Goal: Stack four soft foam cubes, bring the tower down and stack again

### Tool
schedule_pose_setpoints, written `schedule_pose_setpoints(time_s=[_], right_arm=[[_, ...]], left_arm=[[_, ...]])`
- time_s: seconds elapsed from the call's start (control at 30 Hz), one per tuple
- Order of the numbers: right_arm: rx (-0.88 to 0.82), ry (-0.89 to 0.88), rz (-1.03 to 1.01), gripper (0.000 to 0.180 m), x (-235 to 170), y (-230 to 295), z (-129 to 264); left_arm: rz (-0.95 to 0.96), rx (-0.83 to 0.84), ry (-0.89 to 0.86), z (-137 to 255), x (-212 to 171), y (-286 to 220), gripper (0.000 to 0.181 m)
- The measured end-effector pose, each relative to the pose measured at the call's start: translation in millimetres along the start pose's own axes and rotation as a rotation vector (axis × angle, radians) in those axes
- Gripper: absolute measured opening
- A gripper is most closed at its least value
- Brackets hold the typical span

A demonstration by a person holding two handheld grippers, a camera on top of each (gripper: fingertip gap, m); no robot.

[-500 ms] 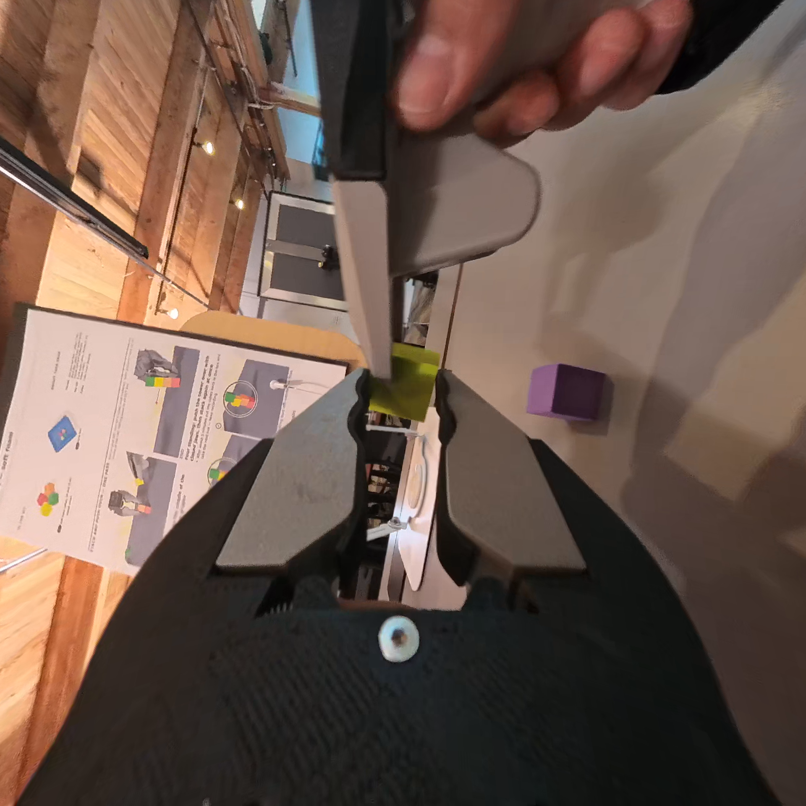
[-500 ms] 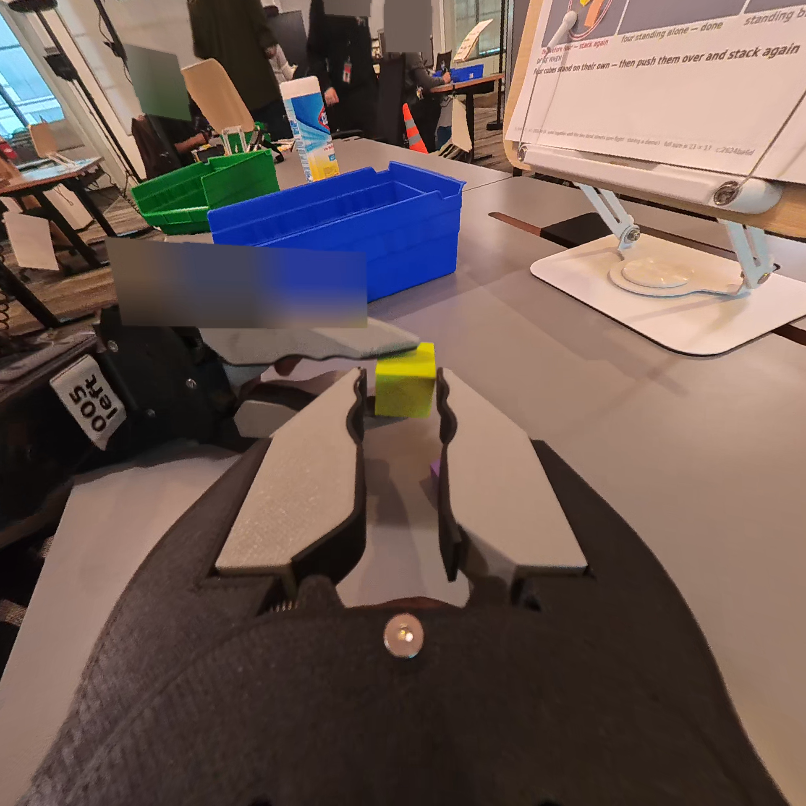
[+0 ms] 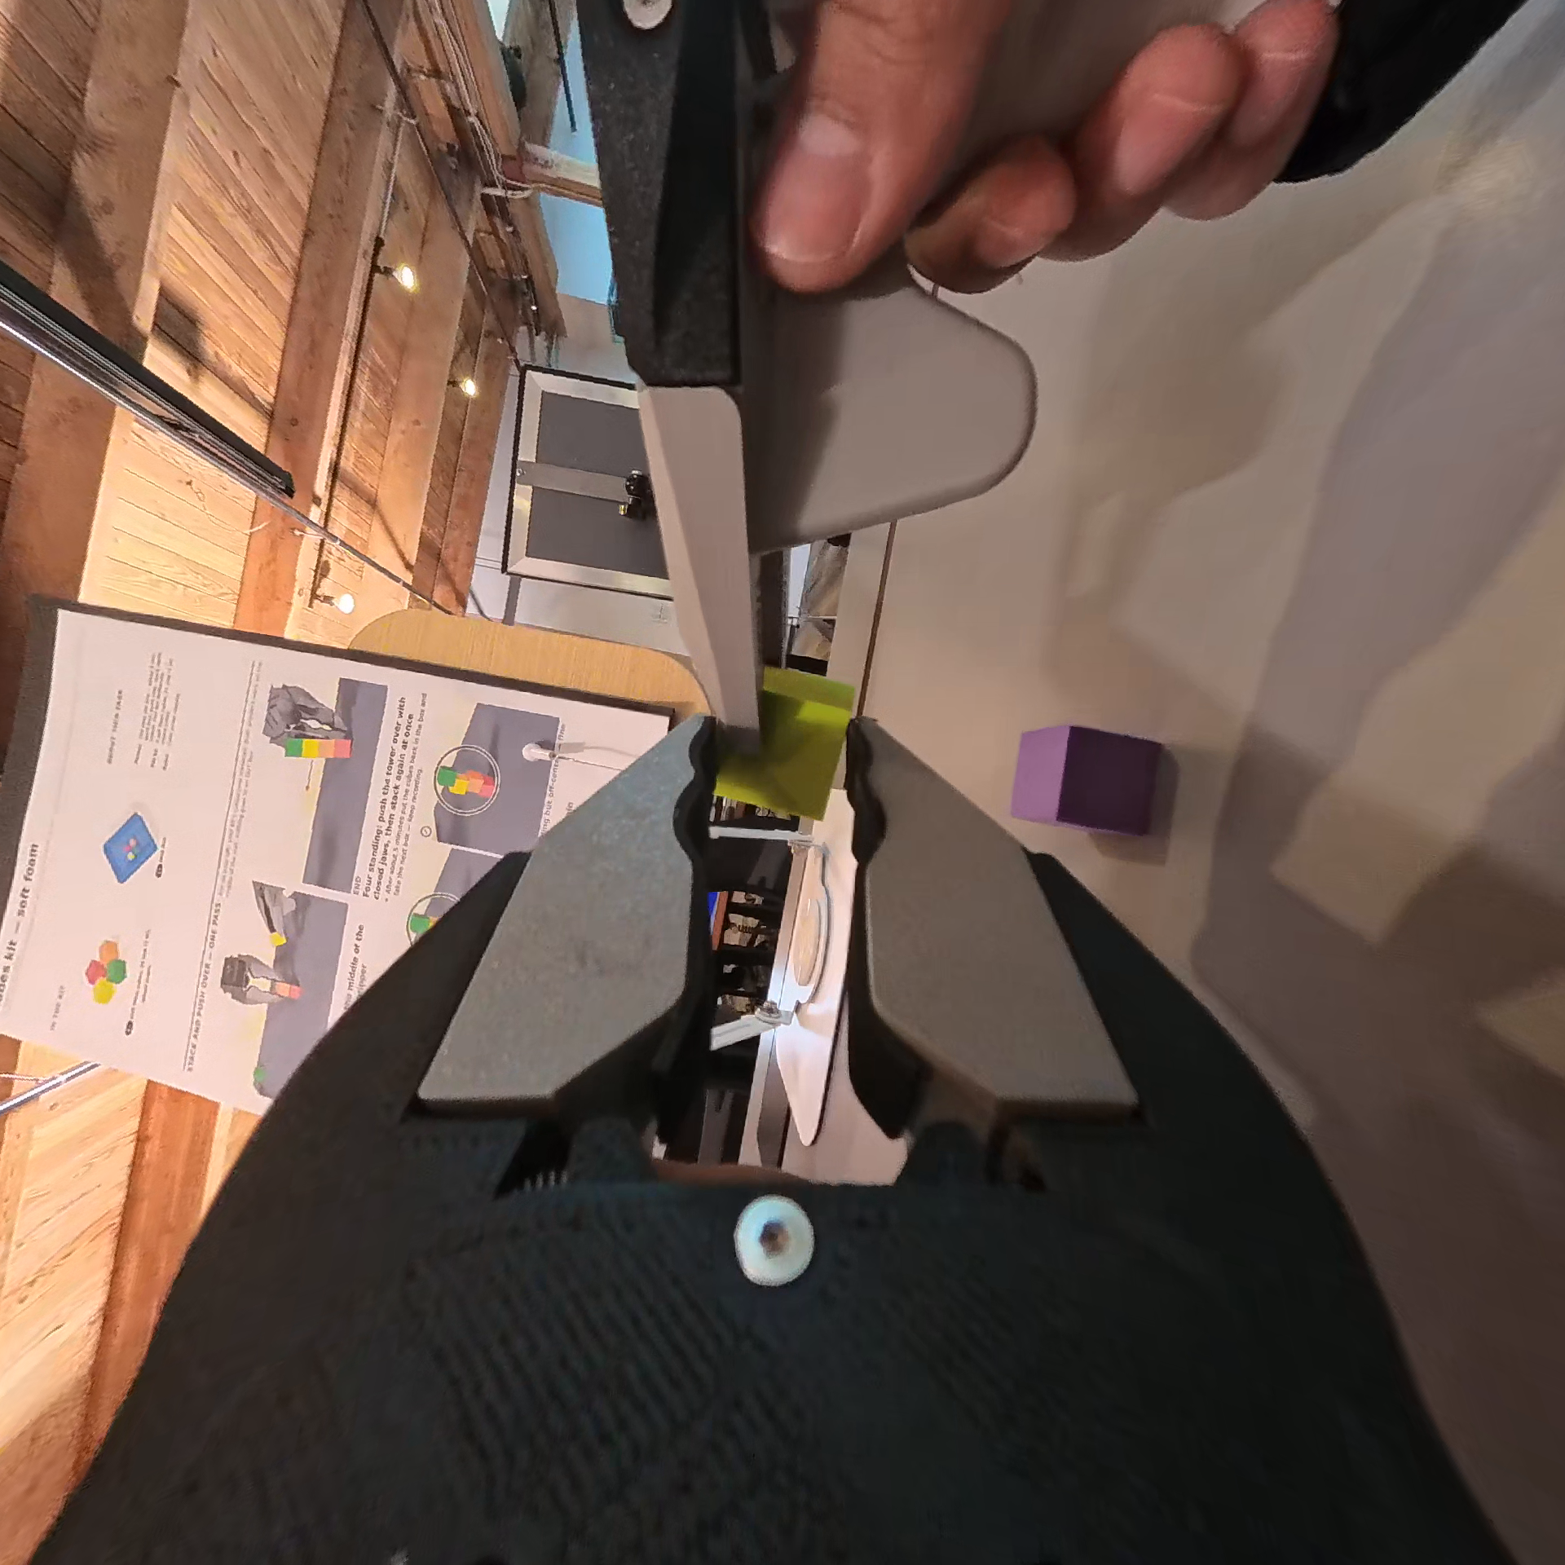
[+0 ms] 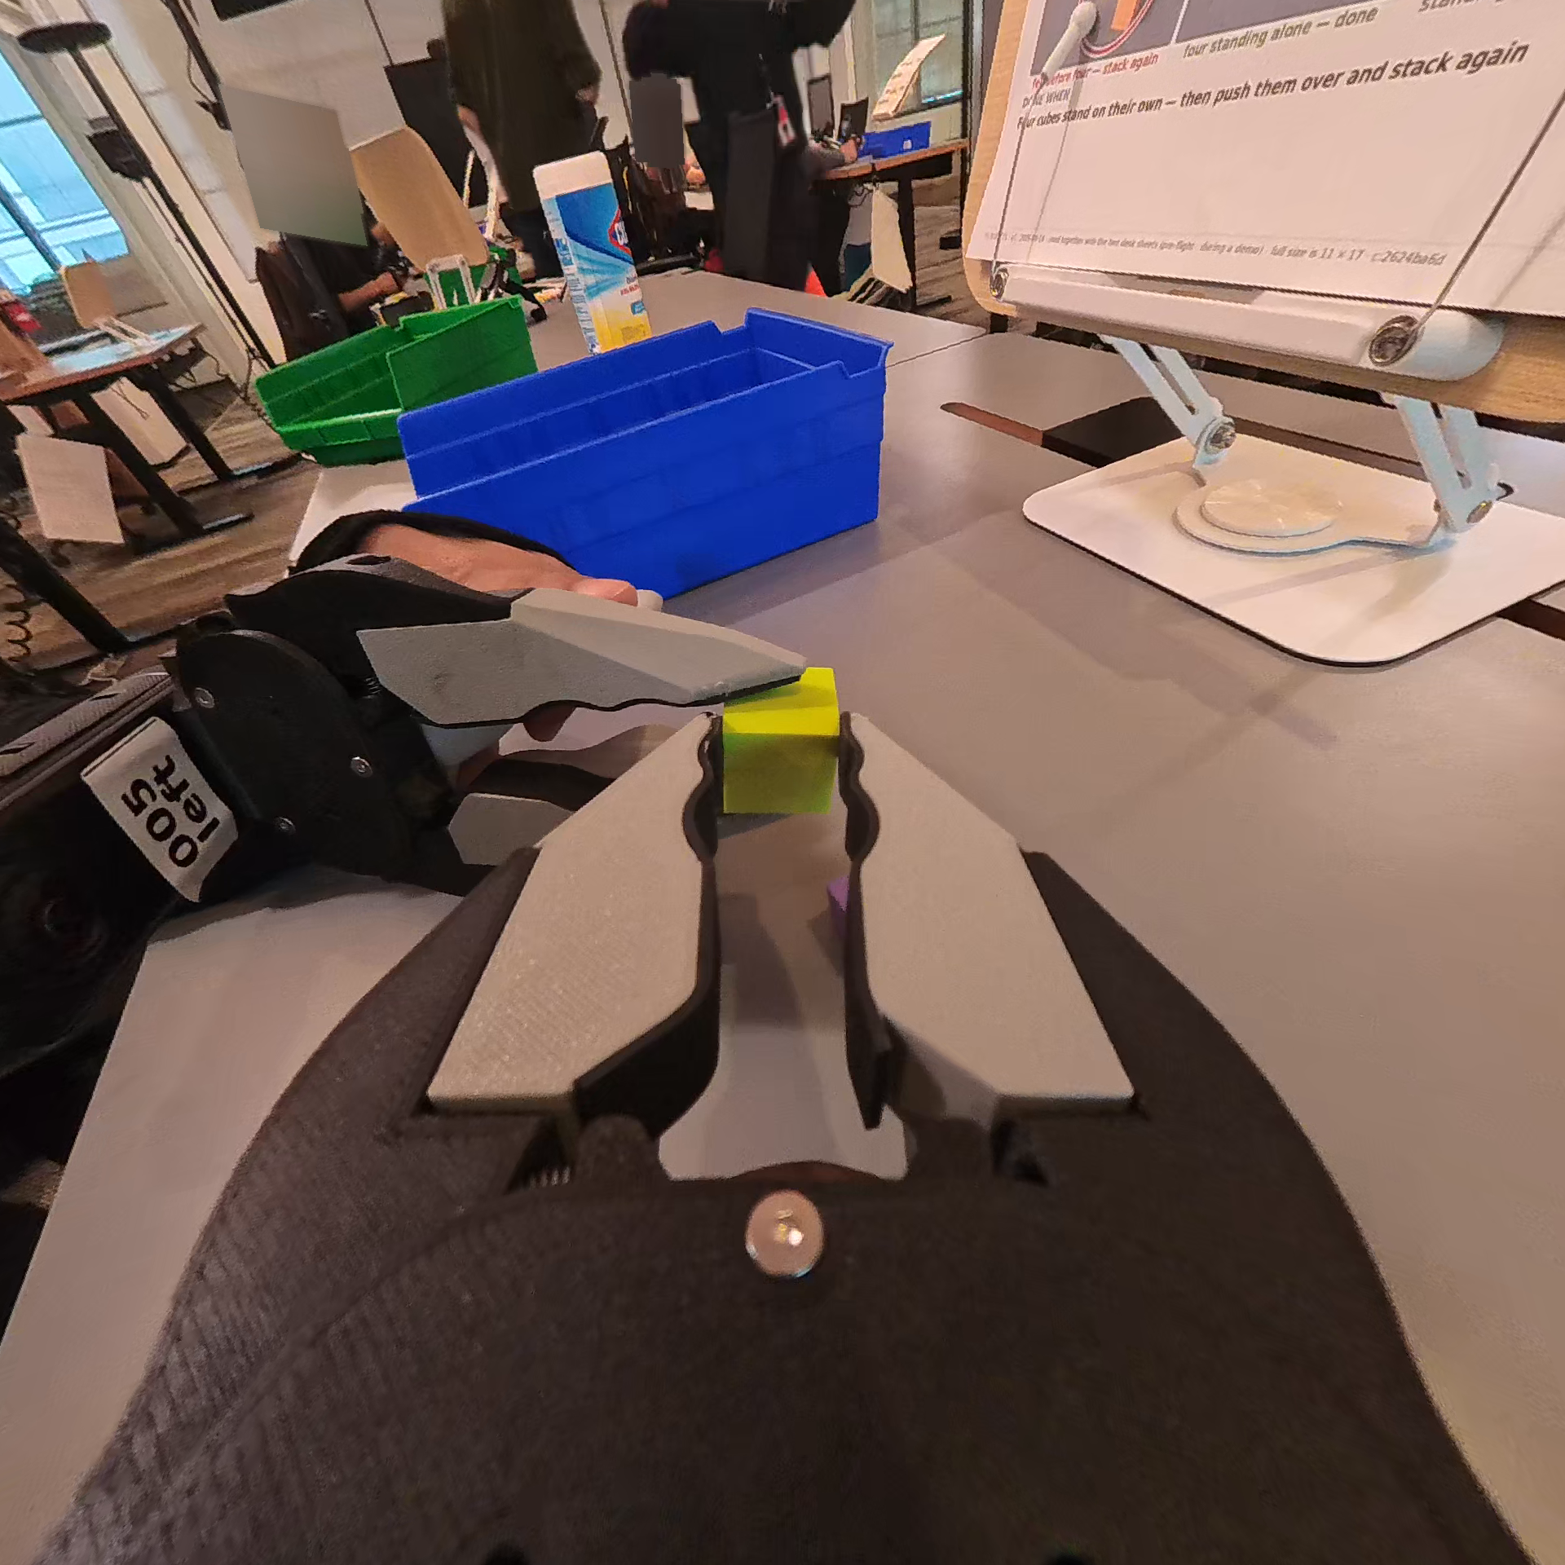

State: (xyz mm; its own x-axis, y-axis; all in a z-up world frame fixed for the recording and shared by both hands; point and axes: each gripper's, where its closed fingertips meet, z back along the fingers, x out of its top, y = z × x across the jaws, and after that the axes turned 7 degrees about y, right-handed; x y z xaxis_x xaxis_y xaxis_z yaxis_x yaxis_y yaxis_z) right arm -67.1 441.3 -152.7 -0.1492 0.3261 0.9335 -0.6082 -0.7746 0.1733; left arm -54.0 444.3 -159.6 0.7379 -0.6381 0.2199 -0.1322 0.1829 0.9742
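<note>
On the grey tabletop (image 4: pixel 1186 847), your right gripper (image 4: pixel 779 754) clamps the yellow-green foam cube (image 4: pixel 779 745) (airborne, for stacking); the left gripper (image 3: pixel 779 762) brackets it, seemingly unclenched.

Left gripper (image 3: pixel 779 766) at centre, jaws parted around a yellow-green cube (image 3: pixel 783 762) at their tips. From 12 o'clock, the right gripper (image 3: pixel 762 550), held by a hand (image 3: pixel 999 135), touches the cube with one finger. A purple cube (image 3: pixel 1088 781) rests on the table (image 3: pixel 1270 508) at 3 o'clock; an instruction sheet (image 3: pixel 212 847) lies at 9 o'clock.
</note>
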Motion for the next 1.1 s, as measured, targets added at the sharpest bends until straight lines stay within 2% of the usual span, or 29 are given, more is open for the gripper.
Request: schedule_pose_setpoints(time_s=[0.13, 0.23, 0.37, 0.5, 0.67, 0.9, 1.1], right_arm=[[0.002, 0.000, 0.004, 0.024, -1, 0, 1], [-0.010, -0.003, 0.004, 0.024, 0, -2, 2], [-0.061, -0.041, -0.014, 0.024, 5, -14, 10], [-0.079, -0.080, -0.053, 0.024, 8, -29, 23], [-0.004, -0.106, -0.032, 0.024, 6, -28, 30], [0.090, -0.034, 0.230, 0.024, -9, -9, 18], [0.102, 0.089, 0.282, 0.024, -30, -7, 0]], left_arm=[[0.032, -0.003, -0.009, 0, 1, 0, 0.029], [0.127, -0.040, -0.023, 0, 2, 0, 0.028], [0.282, -0.058, -0.031, 2, -6, 9, 0.039], [0.371, -0.105, 0.022, -4, -22, 7, 0.043], [0.504, -0.140, 0.213, -18, -63, -1, 0.033], [0.846, -0.329, 0.351, -22, -96, -24, 0.016], [0.898, -0.377, 0.405, -23, -107, -35, 0.015]])
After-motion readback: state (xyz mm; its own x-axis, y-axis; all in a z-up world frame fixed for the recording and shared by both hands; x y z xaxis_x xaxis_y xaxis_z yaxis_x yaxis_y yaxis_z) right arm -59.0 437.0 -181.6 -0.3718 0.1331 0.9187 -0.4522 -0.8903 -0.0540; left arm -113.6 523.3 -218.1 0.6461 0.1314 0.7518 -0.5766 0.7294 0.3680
